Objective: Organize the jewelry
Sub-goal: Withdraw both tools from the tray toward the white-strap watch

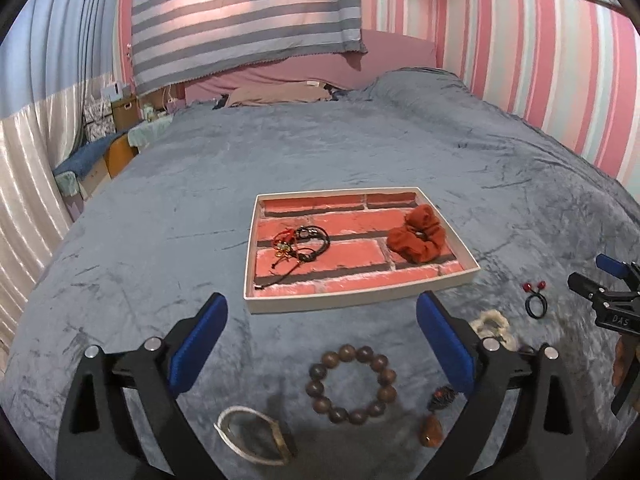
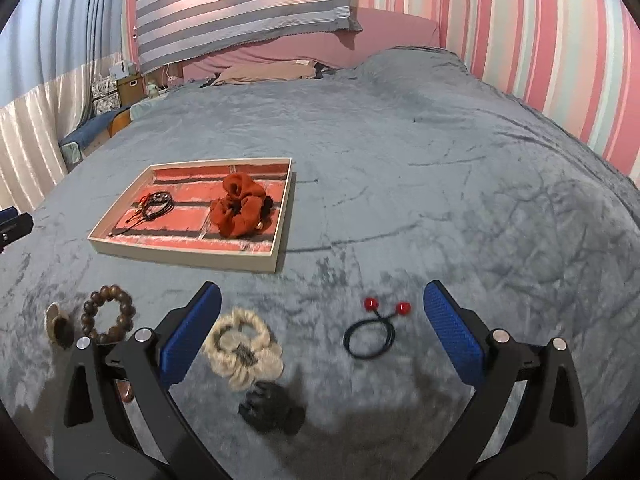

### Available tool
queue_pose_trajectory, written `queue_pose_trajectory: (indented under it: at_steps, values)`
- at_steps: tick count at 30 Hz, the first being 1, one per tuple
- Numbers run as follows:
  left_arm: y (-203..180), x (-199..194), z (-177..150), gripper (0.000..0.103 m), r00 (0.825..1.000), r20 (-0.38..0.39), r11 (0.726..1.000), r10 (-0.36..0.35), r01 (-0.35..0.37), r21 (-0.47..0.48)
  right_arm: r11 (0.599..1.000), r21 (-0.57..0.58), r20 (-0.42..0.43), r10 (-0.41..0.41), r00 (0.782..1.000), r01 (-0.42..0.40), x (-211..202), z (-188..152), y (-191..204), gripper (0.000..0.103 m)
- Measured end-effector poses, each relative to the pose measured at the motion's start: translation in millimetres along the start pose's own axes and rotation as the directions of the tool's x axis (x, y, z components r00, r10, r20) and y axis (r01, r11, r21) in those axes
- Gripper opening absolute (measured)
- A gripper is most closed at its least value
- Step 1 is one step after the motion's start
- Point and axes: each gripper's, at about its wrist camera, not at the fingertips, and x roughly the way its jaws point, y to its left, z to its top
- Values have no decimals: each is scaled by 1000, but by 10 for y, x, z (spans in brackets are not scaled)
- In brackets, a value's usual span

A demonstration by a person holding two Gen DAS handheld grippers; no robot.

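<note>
Left wrist: I am holding the left gripper [image 1: 322,340] spread wide and empty above the grey bedspread [image 1: 360,152]. The bead bracelet [image 1: 351,383], a ring of round brown wooden beads, is lying between the fingers. A pale bangle [image 1: 252,434] is lying nearer left, an amber pendant [image 1: 430,430] nearer right. The tray [image 1: 360,300] beyond is carrying cord bracelets [image 1: 302,244] and a rust scrunchie [image 1: 418,238].

Right wrist: the right gripper [image 2: 322,330] is also gaping wide, gripping nothing. Between its fingers are lying a cream scrunchie [image 2: 242,346], a black claw clip [image 2: 272,406] and a black hair tie [image 2: 370,338] with two red beads. The tray [image 2: 180,254] is sitting beyond, to the left.
</note>
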Motion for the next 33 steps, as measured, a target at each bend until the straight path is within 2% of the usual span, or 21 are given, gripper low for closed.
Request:
queue_pose_trajectory:
  at_steps: [5, 10, 14, 24, 33]
  values:
    - [-132, -96, -190, 97, 1000, 5, 1000, -20, 20, -16, 999, -14, 14, -31, 999, 32, -135, -228, 23, 99]
    - [-230, -81, -425, 97, 999, -30, 998, -44, 42, -40, 998, -21, 23, -50, 998, 51, -201, -448, 64, 99]
    - [-269, -90, -600, 97, 999, -35, 999, -18, 17, -35, 998, -23, 6, -56, 998, 56, -162, -617, 94, 99]
    - [82, -49, -909, 97, 997, -47, 996, 64, -67, -63, 998, -36, -33, -60, 998, 59, 14, -903, 231, 99]
    - [395, 93, -1216, 97, 992, -78, 989, 96, -104, -105, 994, -75, -42, -88, 995, 84, 147, -1021, 394, 99]
